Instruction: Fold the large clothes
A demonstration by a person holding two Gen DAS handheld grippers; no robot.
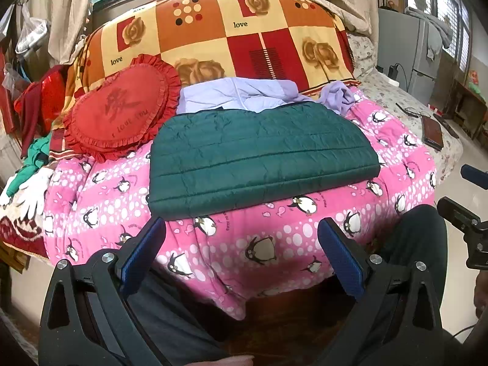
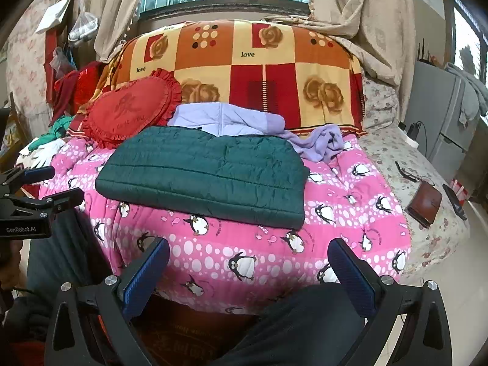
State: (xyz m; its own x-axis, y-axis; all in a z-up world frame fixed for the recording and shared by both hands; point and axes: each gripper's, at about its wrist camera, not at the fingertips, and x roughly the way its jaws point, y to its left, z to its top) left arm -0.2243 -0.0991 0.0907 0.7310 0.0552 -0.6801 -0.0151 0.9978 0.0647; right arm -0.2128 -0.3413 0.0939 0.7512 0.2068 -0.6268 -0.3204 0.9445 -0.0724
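Observation:
A dark green quilted garment (image 1: 259,155) lies folded into a flat rectangle on the pink penguin blanket (image 1: 244,244); it also shows in the right wrist view (image 2: 204,177). A lilac garment (image 1: 244,94) lies behind it, partly crumpled; it shows too in the right wrist view (image 2: 238,120). My left gripper (image 1: 242,228) is open and empty, held back from the bed's front edge. My right gripper (image 2: 248,250) is open and empty, also short of the bed. Each gripper shows at the edge of the other's view.
A red heart cushion (image 1: 122,113) leans at the back left against an orange patterned quilt (image 1: 231,36). White gloves (image 1: 33,189) and green cloth lie at the left edge. A brown wallet (image 2: 425,202), glasses and a phone lie on the bed's right side. My legs show below.

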